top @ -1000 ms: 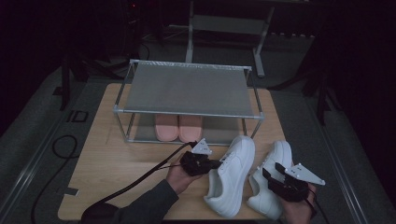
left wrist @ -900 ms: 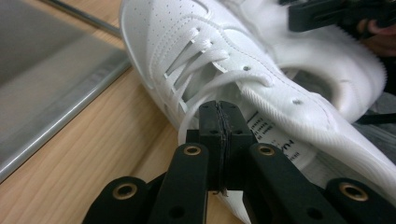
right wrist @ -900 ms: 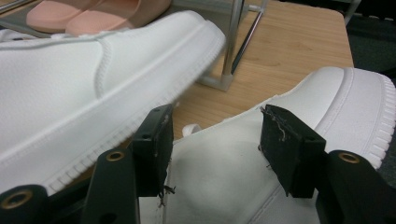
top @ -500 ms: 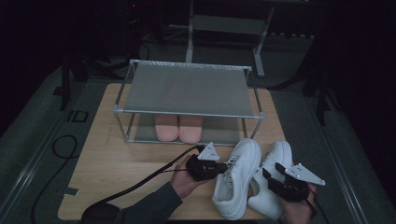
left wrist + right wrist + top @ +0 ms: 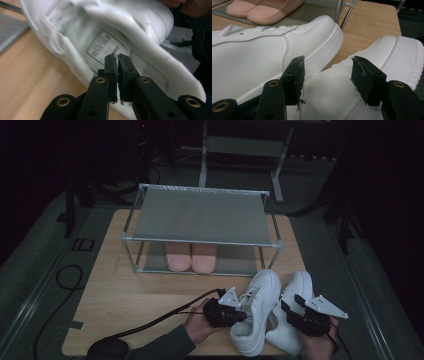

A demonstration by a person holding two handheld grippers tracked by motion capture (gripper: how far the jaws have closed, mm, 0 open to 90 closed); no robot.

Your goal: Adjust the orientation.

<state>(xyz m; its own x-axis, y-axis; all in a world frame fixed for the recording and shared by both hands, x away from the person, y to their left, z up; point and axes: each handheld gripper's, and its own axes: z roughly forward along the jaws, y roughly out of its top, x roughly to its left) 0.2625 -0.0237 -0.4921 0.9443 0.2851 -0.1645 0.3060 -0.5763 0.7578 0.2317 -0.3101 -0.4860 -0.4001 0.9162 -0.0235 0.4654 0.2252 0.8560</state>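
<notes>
Near the front edge of the wooden counter (image 5: 125,295), high view: two white sneakers side by side, toes pointing toward the metal shoe rack (image 5: 200,217) behind them. Left sneaker (image 5: 256,312) tilted, its near side met by the left claw (image 5: 239,312), held in the left hand (image 5: 197,326). Right sneaker (image 5: 292,317) just beside it, with the right claw (image 5: 290,309) at its heel end. Pink slippers (image 5: 191,256) parked on the lower shelf of the rack. Black cable (image 5: 145,325) trailing from the left claw across the counter.

Left gripper view: black jaws of the left claw (image 5: 117,57) pressed almost together, having just been closing, clamped on a thin edge of the left sneaker (image 5: 130,32) at its opening. Printed size label (image 5: 105,46) visible inside, right behind the jaw tips. Picture blurred.

Right gripper view: right claw (image 5: 327,67) standing wide open, jaws well apart, gripping nothing. Right sneaker (image 5: 332,95) lying between and beneath the jaws; contact with the pads not determinable. Left sneaker (image 5: 262,57) alongside, slippers (image 5: 262,10) and a rack leg (image 5: 338,10) beyond.
</notes>
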